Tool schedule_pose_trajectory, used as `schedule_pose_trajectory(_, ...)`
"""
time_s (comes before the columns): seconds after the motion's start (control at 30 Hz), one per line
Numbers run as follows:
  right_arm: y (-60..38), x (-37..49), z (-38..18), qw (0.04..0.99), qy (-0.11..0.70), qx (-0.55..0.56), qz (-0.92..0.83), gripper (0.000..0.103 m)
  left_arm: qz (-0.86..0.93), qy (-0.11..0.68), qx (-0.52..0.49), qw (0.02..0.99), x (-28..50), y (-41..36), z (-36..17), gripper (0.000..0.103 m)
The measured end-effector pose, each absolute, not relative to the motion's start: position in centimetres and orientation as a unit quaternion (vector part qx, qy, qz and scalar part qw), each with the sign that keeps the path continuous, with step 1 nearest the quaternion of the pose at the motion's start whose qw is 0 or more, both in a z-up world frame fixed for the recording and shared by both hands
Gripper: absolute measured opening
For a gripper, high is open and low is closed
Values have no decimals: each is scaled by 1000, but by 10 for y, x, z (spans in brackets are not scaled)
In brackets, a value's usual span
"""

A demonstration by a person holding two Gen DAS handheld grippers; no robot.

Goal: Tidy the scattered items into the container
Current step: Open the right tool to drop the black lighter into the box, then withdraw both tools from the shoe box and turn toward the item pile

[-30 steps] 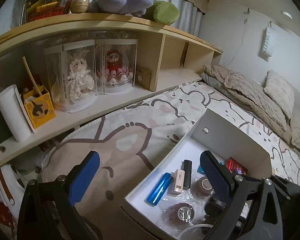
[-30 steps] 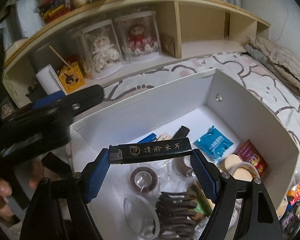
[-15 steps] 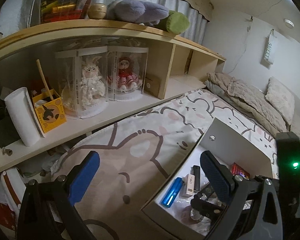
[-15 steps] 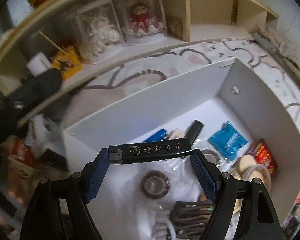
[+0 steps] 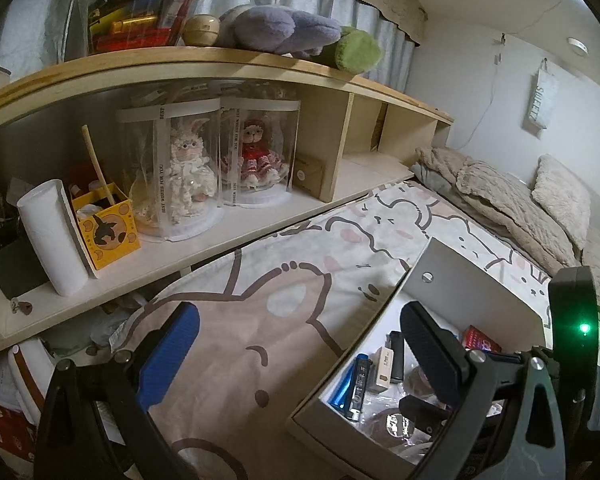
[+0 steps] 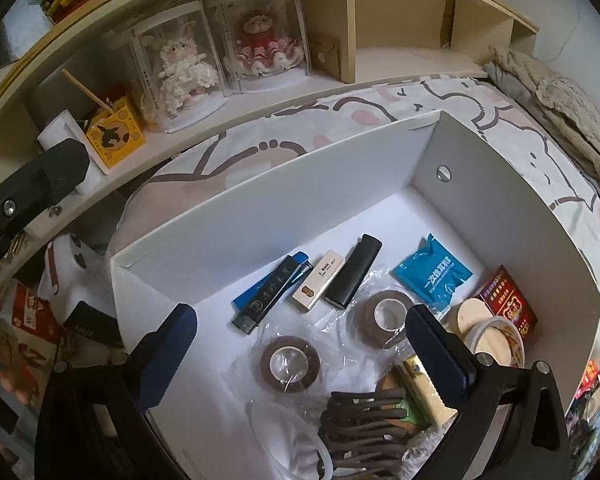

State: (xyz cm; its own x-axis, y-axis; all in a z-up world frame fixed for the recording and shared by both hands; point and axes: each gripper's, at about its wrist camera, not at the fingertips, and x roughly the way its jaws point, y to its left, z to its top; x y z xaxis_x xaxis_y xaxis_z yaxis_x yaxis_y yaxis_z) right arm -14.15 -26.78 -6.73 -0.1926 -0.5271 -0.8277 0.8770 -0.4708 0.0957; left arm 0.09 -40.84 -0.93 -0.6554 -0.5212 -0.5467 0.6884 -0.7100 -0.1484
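With both claws wide, empty: slim black gold-lettered stick point(image 6: 271, 295) lies in white box point(image 6: 260, 216), ahead of right gripper point(image 6: 300, 356), long axis diagonal; left gripper point(image 5: 300, 352) farther, beside box.

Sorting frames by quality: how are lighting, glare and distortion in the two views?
Left wrist: dim, heavy fisheye bending the shelf, green LED flare at right. Right wrist: brighter, white box floor evenly lit, glare on the plastic-wrapped tape rolls; corners black in both.
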Motion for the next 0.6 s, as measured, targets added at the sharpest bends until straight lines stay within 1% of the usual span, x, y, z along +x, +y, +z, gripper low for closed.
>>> schedule_pose_trajectory(0.23, -257, -140, -60, 474, 194, 415, -752, 103, -895, 167, 239, 339, 0, -399, -3, 101)
schedule_pose_trajectory(0.6, -226, -143, -45, 466, 148, 395, -778, 103, -897, 155, 236, 339, 1, -383, 8, 101)
